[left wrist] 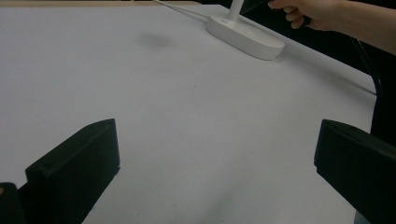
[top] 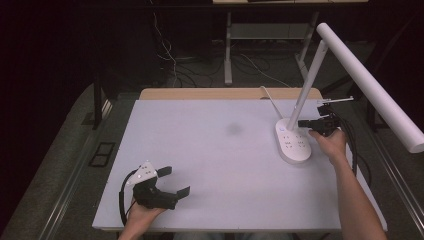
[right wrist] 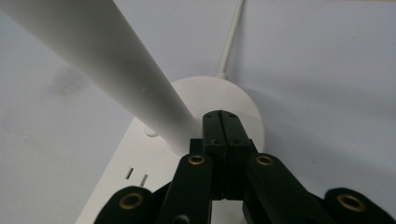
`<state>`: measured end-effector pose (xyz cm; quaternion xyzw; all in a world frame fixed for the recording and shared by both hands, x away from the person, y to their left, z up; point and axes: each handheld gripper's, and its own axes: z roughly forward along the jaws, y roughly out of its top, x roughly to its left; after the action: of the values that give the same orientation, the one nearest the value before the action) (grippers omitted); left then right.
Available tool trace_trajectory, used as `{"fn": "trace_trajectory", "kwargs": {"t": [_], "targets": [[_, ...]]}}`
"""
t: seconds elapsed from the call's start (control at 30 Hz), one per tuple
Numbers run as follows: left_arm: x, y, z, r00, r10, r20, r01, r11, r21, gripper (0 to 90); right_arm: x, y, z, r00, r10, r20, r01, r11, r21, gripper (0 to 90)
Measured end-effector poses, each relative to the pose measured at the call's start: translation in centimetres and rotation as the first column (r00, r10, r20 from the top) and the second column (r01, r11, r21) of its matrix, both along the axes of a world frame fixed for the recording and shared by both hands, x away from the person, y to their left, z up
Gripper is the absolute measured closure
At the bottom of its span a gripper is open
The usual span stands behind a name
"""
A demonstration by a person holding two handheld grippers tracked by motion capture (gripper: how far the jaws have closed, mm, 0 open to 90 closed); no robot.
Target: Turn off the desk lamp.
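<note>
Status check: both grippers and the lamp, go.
Left gripper open, idle near table's front edge. Right gripper shut, empty, tips beside the desk lamp stem above its base. Lamp upright on white table. Nothing between.

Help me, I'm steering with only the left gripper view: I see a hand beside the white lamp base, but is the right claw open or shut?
Observer: Shut. In the right gripper view the right claw has its jaws pressed together with nothing between them. Its tips are over the lamp base, right beside the foot of the stem.
Operator: My view cuts the stem off low. Where does the lamp's head go?
Observer: In the high view the lamp head is a long white bar. It slants down from the top of the stem along the table's right side, toward the person.
</note>
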<state>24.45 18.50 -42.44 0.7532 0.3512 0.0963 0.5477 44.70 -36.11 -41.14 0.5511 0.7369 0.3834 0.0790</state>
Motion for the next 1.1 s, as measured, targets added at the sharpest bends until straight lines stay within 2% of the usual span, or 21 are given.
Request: {"fn": "trace_trajectory", "kwargs": {"t": [0.33, 0.47, 0.73, 0.87, 0.93, 0.97, 1.03, 1.1], "targets": [[-0.1, -0.1, 0.1, 1.0000, -0.008, 0.001, 0.008, 1.0000, -0.003, 0.0, -1.5, -0.4, 1.0, 0.9995, 0.004, 0.030, -0.004, 1.000, 0.004, 90.0], [-0.2, -0.2, 0.1, 0.9999, -0.011, 0.001, 0.011, 0.9999, -0.010, 0.0, -2.5, -0.4, 1.0, 0.9996, 0.003, 0.027, -0.004, 1.000, 0.014, 90.0], [-0.3, -0.2, 0.1, 0.9999, -0.016, 0.003, 0.016, 0.9997, -0.018, 0.0, -4.9, 0.0, 2.0, 0.9978, 0.005, 0.067, -0.008, 0.999, 0.053, 90.0], [-0.4, -0.2, 0.2, 0.9999, -0.017, 0.003, 0.017, 0.9996, -0.023, 0.0, -6.3, 0.5, 3.0, 0.9967, 0.009, 0.081, -0.014, 0.998, 0.069, 81.4], [-0.4, -0.1, 0.2, 0.9999, -0.017, 0.005, 0.017, 0.9995, -0.026, 0.0, -7.0, 0.8, 3.3, 0.9954, 0.004, 0.096, -0.010, 0.998, 0.060, 77.5], [-0.4, -0.1, 0.2, 0.9998, -0.018, 0.007, 0.018, 0.9996, -0.023, 0.0, -7.7, 1.0, 3.5, 0.9938, 0.003, 0.111, -0.011, 0.998, 0.066, 72.2], [-0.4, 0.0, 0.2, 0.9999, -0.014, 0.007, 0.014, 0.9996, -0.025, 0.0, -8.0, 1.2, 3.6, 0.9934, 0.003, 0.114, -0.012, 0.997, 0.076, 69.9], [-0.4, 0.0, 0.2, 0.9999, -0.014, 0.007, 0.014, 0.9995, -0.027, 0.0, -8.7, 1.4, 3.8, 0.9911, 0.005, 0.133, -0.016, 0.996, 0.084, 62.1]]}}
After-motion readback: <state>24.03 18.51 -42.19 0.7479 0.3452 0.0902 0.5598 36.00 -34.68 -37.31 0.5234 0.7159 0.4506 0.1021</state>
